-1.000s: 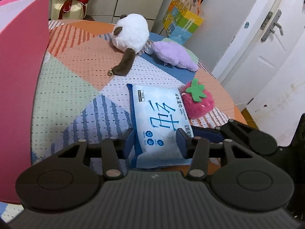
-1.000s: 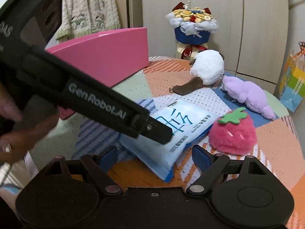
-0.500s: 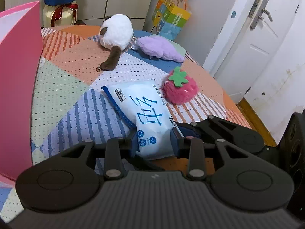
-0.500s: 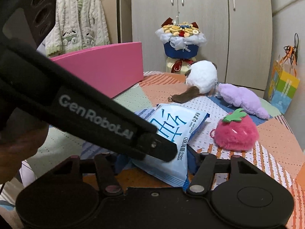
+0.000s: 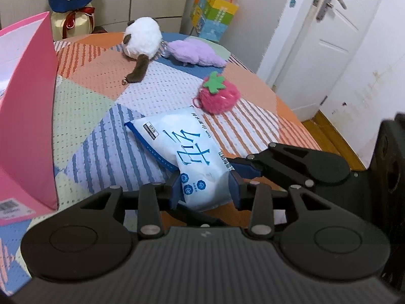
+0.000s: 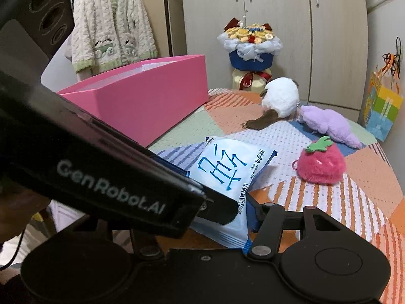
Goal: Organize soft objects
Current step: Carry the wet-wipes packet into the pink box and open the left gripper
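Note:
A blue-and-white wipes pack [image 5: 192,157] lies slanted over the patchwork tablecloth [image 5: 83,106], its near end raised. My left gripper [image 5: 205,190] pinches that near end between its blue pads while its jaws are opening slightly. My right gripper [image 6: 207,217] is closing on the same pack [image 6: 227,167]; its right pad touches the pack's edge and its left finger is hidden behind the left gripper's body [image 6: 114,177]. A pink strawberry plush [image 5: 220,96], a purple plush [image 5: 195,53] and a white-and-brown plush [image 5: 144,38] lie farther back. A pink box [image 5: 27,116] stands at the left.
The pink box [image 6: 141,101] is open-topped, left of the pack. Behind the table stand a flower bouquet [image 6: 250,50] and a colourful gift bag [image 5: 215,17]. A white door [image 5: 316,50] is on the right, and a cardigan [image 6: 111,25] hangs on the wall.
Both grippers drew back and rose a little with the pack, whose near end lifted and turned. The right jaws narrowed from wide open onto the pack.

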Demonstrator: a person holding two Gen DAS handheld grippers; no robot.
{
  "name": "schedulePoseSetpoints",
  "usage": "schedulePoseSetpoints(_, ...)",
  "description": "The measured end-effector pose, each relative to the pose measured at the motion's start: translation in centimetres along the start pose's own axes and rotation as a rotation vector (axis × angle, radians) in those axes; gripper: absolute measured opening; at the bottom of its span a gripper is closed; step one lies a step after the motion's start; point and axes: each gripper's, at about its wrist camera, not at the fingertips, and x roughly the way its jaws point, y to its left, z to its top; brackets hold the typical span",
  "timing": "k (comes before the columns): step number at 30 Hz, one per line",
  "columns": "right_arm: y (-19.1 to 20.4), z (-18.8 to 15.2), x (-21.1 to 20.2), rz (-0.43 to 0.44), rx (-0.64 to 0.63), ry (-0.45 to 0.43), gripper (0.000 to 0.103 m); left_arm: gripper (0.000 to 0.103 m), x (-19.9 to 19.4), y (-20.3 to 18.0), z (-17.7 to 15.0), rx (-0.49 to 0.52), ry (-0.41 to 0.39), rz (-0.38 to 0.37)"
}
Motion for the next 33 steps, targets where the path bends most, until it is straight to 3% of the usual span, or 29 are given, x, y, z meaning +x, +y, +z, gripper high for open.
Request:
schedulePoseSetpoints(6,1.2,0.6,-1.6,0.037,-0.023,0.083,0.063,0.037,-2.1,-0.3,-0.8,-0.019,0.046,-0.038)
schedulePoseSetpoints(14,4.0,2.5,-4.7,0.043,-0.131,0.108,0.063,0.037,-6.5,-0.3,-0.8,-0.019,0.044,-0.086)
schedulePoseSetpoints(25,8.3,7.1,-7.9,0.075,-0.239,0.066,0.063,0.038,-14.4,0.9,-0.7,0.009,-0.081,-0.068)
schedulePoseSetpoints(33,11.1,11.0,-7.2,0.136,-0.262,-0.018,0.063,0.038,-18.4,4.2,-0.2,-0.024,-0.216,-0.002)
